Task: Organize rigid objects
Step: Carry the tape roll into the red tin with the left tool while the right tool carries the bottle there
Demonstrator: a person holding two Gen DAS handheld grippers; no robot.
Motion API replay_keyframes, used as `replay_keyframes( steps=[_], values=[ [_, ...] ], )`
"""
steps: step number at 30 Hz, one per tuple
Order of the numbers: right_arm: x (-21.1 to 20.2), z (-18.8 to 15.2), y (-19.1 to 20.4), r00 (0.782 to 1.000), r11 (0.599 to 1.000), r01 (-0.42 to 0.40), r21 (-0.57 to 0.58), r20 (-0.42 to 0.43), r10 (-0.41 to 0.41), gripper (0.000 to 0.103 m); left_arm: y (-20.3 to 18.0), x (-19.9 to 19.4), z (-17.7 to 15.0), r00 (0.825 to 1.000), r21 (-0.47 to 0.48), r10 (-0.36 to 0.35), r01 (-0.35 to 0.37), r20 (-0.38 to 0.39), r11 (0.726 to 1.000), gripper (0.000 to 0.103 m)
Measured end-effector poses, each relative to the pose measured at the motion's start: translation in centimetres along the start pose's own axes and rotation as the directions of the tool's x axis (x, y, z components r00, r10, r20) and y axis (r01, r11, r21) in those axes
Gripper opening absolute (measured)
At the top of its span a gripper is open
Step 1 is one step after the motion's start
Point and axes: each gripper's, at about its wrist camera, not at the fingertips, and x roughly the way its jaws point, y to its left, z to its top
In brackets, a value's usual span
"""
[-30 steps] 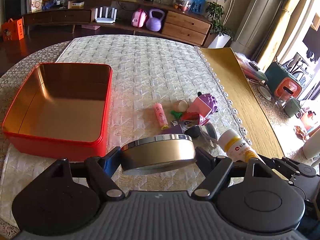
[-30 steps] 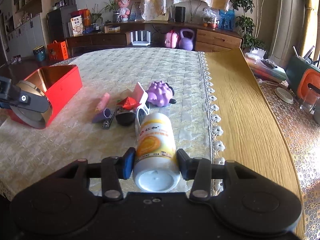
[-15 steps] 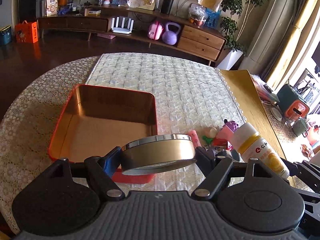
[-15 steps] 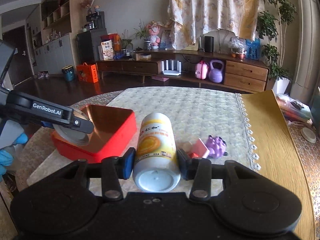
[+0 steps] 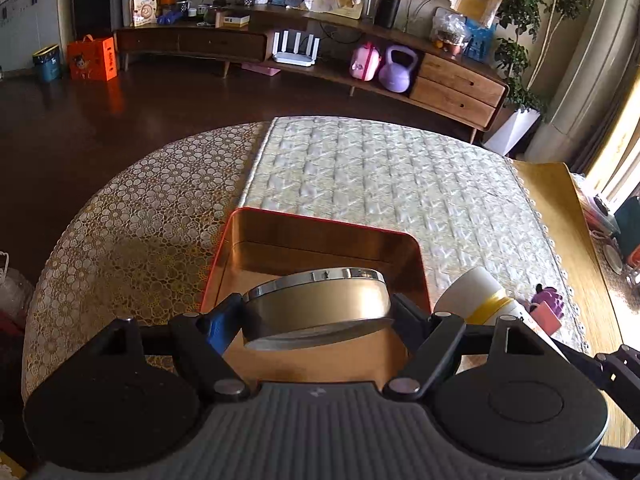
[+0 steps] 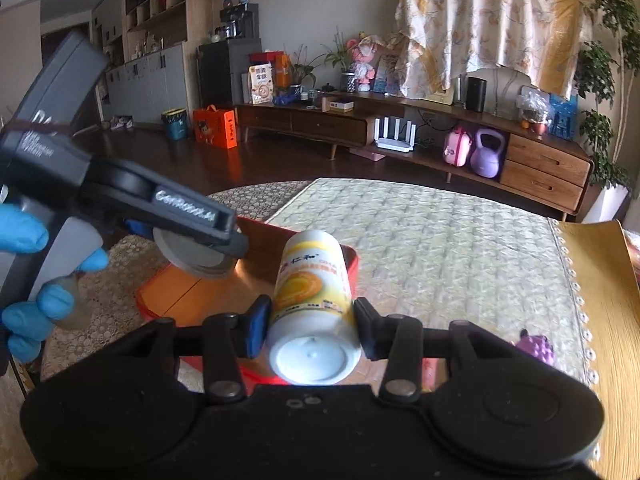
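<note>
Below the left gripper (image 5: 318, 316), the near half of the red rectangular tin box with a copper-coloured inside (image 5: 320, 240) is hidden. Its 2 fingers clamp a round gold metal tin with a silver rim (image 5: 316, 304) above the box. At 3 o'clock, the right gripper (image 6: 308, 326) clamps a white-and-yellow plastic bottle (image 6: 312, 292) over the box's right edge.

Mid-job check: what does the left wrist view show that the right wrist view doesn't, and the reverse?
Left wrist only: the round tin's gold side wall and silver rim, and the red box's gold far wall. Right wrist only: the blue-gloved hand on the left gripper, and the bottle's orange label and white cap. Both: tin and bottle held over the box, purple toy on the quilted cloth.
</note>
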Motion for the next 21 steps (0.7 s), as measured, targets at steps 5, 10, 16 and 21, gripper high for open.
replay_keyframes(
  steps=[5, 10, 16, 21],
  values=[
    [3.5, 0.7, 1.3, 0.999, 0.999, 0.013, -0.047, -0.034, -0.015, 0.044, 1.3, 2.9, 1.9, 0.999, -0.028, 0.021, -0.022, -0.029, 0.999, 0.079],
    [6.7, 1.0, 2.6, 0.997, 0.996, 0.008, -0.090, -0.074, -0.015, 0.044, 1.8, 5.7, 2.9, 0.997, -0.026, 0.045, -0.047, -0.060, 0.999, 0.079],
    [9.5, 0.6, 4.2, 0.993, 0.989, 0.013, -0.148, -0.115, -0.030, 0.044, 1.3, 7.8, 3.5, 0.997, 0.012, 0.035, -0.034, -0.070, 0.999, 0.079],
    [10.5, 0.0, 5.1, 0.991, 0.983, 0.027, -0.184, -0.123, -0.051, 0.044, 0.3, 9.1, 3.4, 0.996, 0.069, 0.066, -0.062, -0.066, 0.996, 0.079]
  ],
)
